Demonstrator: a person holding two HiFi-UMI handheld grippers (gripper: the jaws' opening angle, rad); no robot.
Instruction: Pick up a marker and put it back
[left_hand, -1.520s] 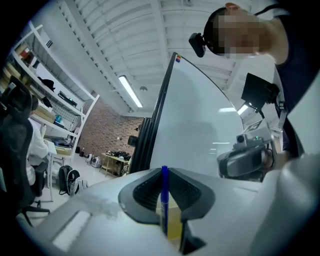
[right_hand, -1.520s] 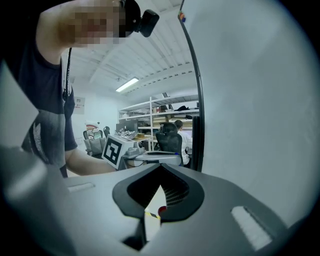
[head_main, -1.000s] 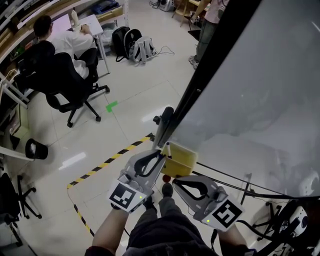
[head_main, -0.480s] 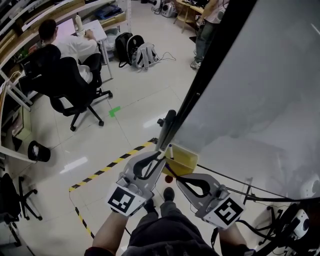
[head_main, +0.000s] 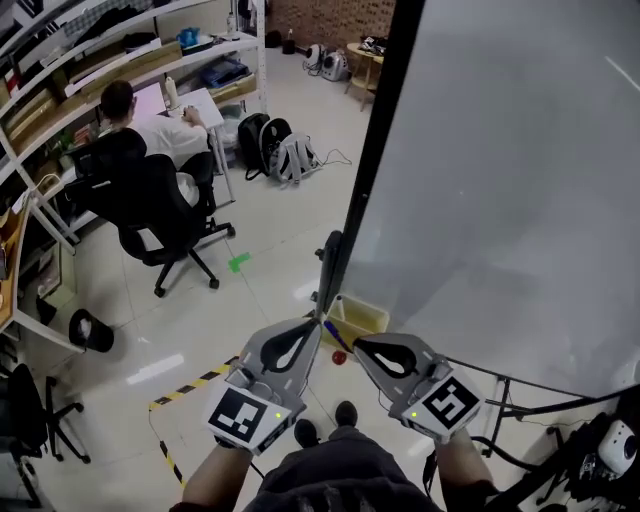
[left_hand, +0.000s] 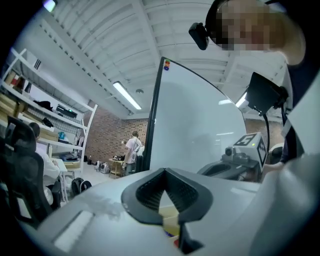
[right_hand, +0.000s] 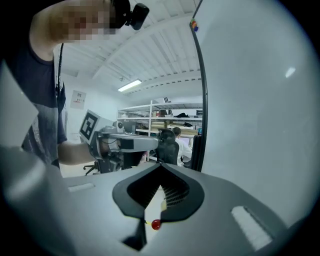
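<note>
My left gripper (head_main: 322, 325) has just closed, and its jaws stand shut. A short blue marker (head_main: 335, 335) sticks out at its tips, over the left edge of a yellow box (head_main: 362, 316) at the foot of the whiteboard (head_main: 500, 200). In the left gripper view the jaws of the left gripper (left_hand: 180, 224) meet, and a blue bit of the marker (left_hand: 170, 231) shows just under them. My right gripper (head_main: 357, 345) hangs close beside it on the right, shut with nothing in it. A small red object (head_main: 339, 357) lies on the floor below both grippers, and it also shows under the right gripper (right_hand: 145, 220) as a red object (right_hand: 156, 224).
The whiteboard's black frame (head_main: 370, 170) runs up the middle. A person sits on an office chair (head_main: 160, 210) at a desk at far left, with backpacks (head_main: 280, 152) near it. Yellow and black tape (head_main: 190, 388) marks the floor. A stand with cables (head_main: 520, 400) sits at lower right.
Both grippers have risen from the yellow box, the left one more. The left gripper's tips were at the box's edge; now the blue marker shows at them. The head view has tilted up.
</note>
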